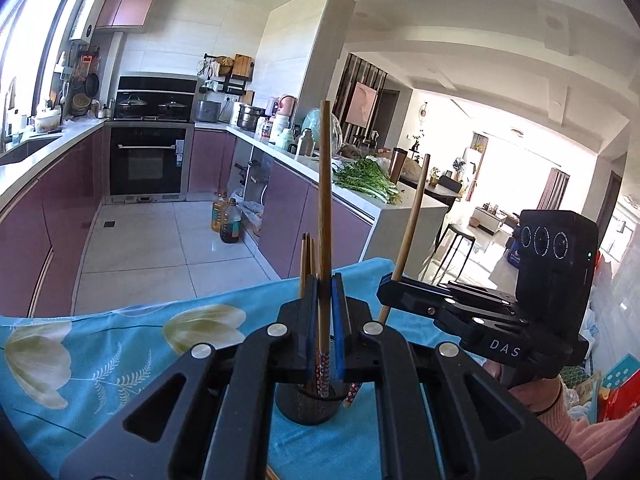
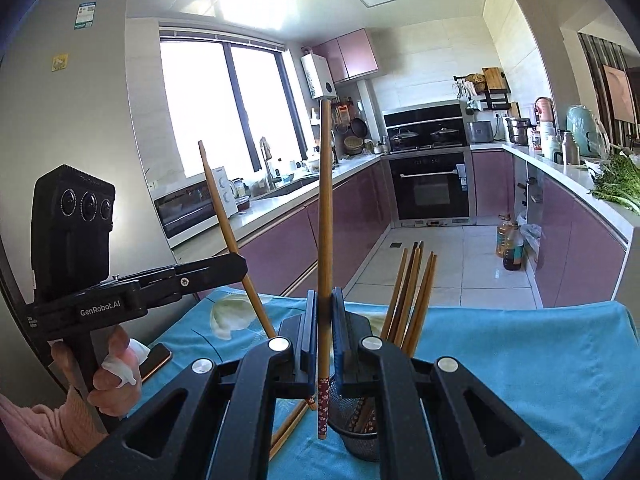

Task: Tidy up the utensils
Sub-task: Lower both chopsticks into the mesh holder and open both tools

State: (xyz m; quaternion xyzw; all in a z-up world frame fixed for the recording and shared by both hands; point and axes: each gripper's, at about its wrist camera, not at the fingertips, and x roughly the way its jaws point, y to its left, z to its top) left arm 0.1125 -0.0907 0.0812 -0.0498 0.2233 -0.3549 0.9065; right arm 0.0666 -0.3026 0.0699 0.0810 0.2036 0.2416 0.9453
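Note:
My left gripper (image 1: 325, 284) is shut on a brown chopstick (image 1: 325, 184) held upright, its patterned end down in a black mesh holder (image 1: 310, 406) on the blue cloth. My right gripper (image 2: 325, 300) is shut on another brown chopstick (image 2: 325, 208), upright, its patterned end beside the same mesh holder (image 2: 356, 432), just outside the rim. Several chopsticks (image 2: 412, 296) stand in the holder. In the left wrist view the right gripper (image 1: 386, 286) holds its chopstick (image 1: 412, 220) at the right. In the right wrist view the left gripper (image 2: 240, 266) holds its chopstick (image 2: 228, 224) at the left.
A blue flowered cloth (image 1: 100, 356) covers the table. Loose chopsticks (image 2: 288, 432) lie on the cloth beside the holder. A phone (image 2: 156, 360) lies at the cloth's left edge. Behind is a kitchen with purple cabinets (image 2: 340, 224), an oven and greens (image 1: 368, 180) on the counter.

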